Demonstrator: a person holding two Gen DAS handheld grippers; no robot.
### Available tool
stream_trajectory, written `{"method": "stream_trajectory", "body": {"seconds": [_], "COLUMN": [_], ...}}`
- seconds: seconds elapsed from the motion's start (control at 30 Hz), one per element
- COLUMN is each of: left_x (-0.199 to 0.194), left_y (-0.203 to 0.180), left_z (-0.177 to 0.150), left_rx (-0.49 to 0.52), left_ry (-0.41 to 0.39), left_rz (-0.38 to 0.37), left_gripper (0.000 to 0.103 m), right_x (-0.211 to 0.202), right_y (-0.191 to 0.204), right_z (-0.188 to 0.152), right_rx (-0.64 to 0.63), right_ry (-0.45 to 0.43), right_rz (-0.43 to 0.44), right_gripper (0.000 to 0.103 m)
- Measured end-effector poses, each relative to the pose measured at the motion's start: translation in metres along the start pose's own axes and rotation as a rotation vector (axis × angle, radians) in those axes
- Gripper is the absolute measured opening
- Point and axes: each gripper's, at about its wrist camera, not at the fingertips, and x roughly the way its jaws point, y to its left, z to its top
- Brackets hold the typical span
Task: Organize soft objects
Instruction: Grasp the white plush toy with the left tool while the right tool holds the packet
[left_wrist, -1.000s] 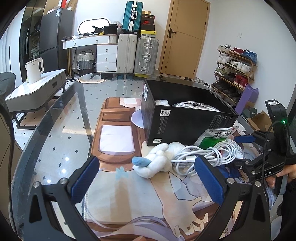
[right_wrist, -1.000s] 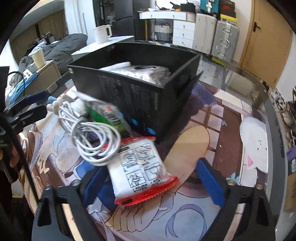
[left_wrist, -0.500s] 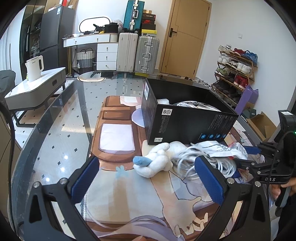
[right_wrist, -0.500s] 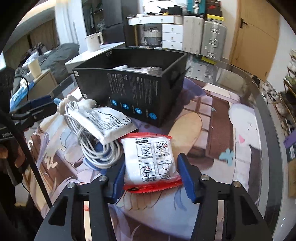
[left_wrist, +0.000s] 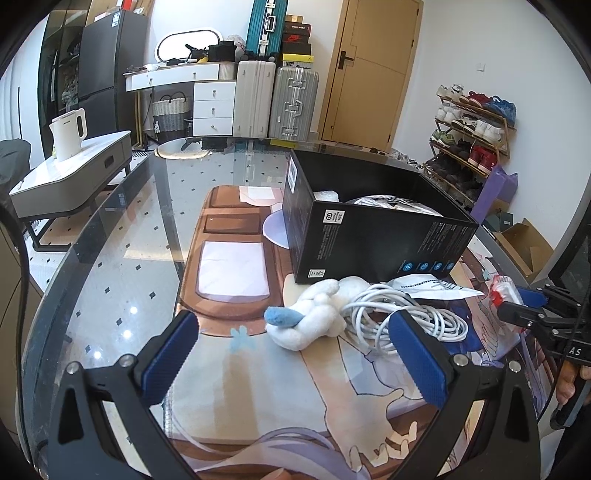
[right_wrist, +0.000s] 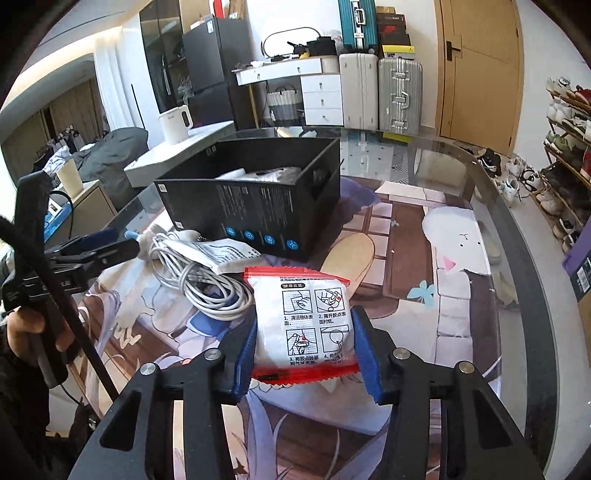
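Note:
My right gripper has its jaws closing on a red and white packet, and both blue pads press its sides. The packet hangs just above the printed mat; in the left wrist view it shows as a packet at the far right. My left gripper is open and holds nothing. A white plush toy with a blue tip lies just beyond its fingers. Next to the toy lie a coiled white cable and a white printed pouch. Behind them stands an open black box with white bags inside.
The mat covers a round glass table whose edge curves close on the left. A low side table with a white kettle stands beyond it. Suitcases, a shoe rack and a cardboard box line the room.
My right gripper closed on the red and white packet and carried it up and away from the cable pile. The white pouch now lies flat on the cable. The left gripper stayed put.

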Motion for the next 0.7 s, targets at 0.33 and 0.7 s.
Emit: {"method": "stream_trajectory", "body": {"seconds": [0.33, 0.7], "left_x": [0.010, 0.017], "left_y": [0.006, 0.007], "left_z": [0.003, 0.008], "left_rx": [-0.028, -0.012], "left_ry": [0.055, 0.076], "left_rz": [0.059, 0.096], "left_gripper": [0.103, 0.103], "right_x": [-0.006, -0.006], "right_y": [-0.003, -0.002], "right_z": [0.000, -0.001], "right_rx": [0.014, 0.010], "right_ry": [-0.018, -0.016], "right_rz": [0.000, 0.002], "right_gripper": [0.048, 0.048]}}
